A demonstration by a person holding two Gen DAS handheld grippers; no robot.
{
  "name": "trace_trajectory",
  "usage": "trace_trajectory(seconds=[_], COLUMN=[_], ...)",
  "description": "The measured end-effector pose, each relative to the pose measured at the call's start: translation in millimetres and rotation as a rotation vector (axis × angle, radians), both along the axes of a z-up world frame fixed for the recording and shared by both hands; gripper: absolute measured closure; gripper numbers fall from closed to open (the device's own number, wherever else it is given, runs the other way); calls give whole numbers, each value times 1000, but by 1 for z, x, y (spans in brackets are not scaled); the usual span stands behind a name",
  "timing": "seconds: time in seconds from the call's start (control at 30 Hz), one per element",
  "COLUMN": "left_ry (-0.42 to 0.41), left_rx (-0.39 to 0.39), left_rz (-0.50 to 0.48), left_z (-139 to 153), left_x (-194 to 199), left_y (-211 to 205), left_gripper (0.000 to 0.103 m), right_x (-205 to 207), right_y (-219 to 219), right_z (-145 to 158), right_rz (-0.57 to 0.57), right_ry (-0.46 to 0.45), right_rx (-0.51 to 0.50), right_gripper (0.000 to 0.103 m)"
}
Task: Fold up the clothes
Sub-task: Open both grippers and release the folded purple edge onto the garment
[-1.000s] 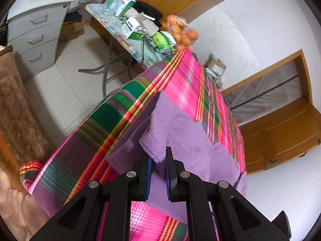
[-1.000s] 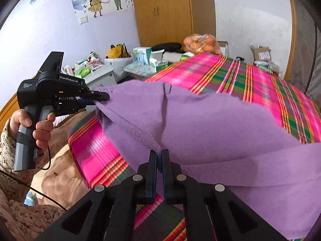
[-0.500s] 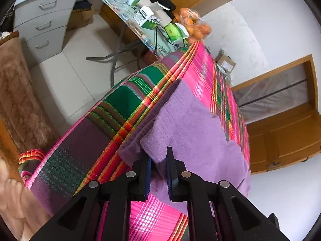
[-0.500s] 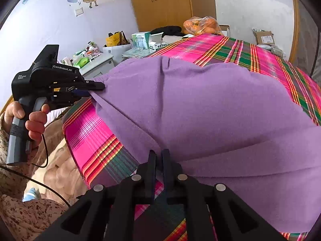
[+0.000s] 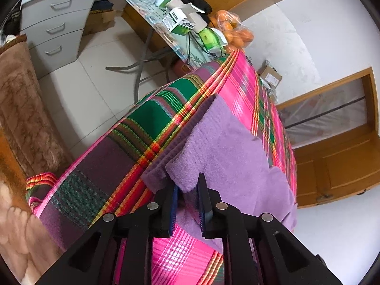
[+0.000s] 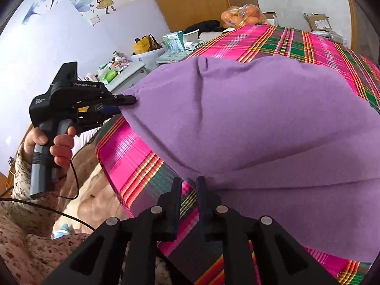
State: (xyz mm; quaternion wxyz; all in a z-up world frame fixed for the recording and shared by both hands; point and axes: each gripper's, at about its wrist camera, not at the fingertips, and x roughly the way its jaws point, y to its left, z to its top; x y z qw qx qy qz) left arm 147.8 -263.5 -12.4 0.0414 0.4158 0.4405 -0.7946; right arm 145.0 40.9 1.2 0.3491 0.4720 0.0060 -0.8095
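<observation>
- The purple cloth (image 6: 249,123) lies spread over the bright striped blanket (image 6: 133,154). The blanket is pink, green and purple, and it covers the bed.
- In the left wrist view, one thick corner of the purple cloth (image 5: 213,147) sits between the fingers of the left gripper (image 5: 187,190). The corner hangs a little over the blanket's side edge.
- The left gripper's jaws have a small gap. The cloth fills that gap, so it looks grasped there, though a bit loosely.
- In the right wrist view, the left gripper (image 6: 123,105) pokes into the cloth's left corner, up off the blanket. A hand (image 6: 54,142) in a speckled sleeve holds its grey handle.
- The right gripper (image 6: 188,185) is at the near edge of the purple cloth. Its jaws are opening right now.
- Between those jaws I see only the striped blanket. The cloth's edge lies just past the tips, so this claw has let go.
- Beyond the blanket's far end stands a table with boxes and a bag of oranges (image 6: 242,15).
</observation>
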Motion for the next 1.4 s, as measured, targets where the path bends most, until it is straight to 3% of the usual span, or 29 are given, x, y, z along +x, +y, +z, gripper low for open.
trace_trajectory(seconds=[0.33,0.47,0.6,0.67,0.87,1.0,1.17,1.3,1.4], left_ry=[-15,-20,-7,5,59,113,169,200,207], left_rx=[-36,-52,-119,-158,-237,-285,-305,-354,-348], left_rz=[35,69,102,84,-25,-114,-279,-454,-576], left_z=[6,10,21,27,44,56,63,63,57], left_x=[13,21,27,26,17,6,-20,-38,-49], left_y=[0,-4,-3,4,34,60,102,144,174], left_gripper=[83,81,81,81,77,77,69,69,69], right_x=[-16,-21,-6,-3,5,10,18,29,37], right_y=[12,9,11,22,70,109,164,205,231], right_z=[12,1,-5,-2,17,37,68,90,108], right_rz=[-101,-96,-47,-85,-219,-334,-487,-585,-647], right_ry=[82,46,25,36,96,166,262,305,330], right_rx=[-42,-16,-15,-37,-105,-65,64,201,271], right_gripper=[89,89,89,89,89,89,89,89,86])
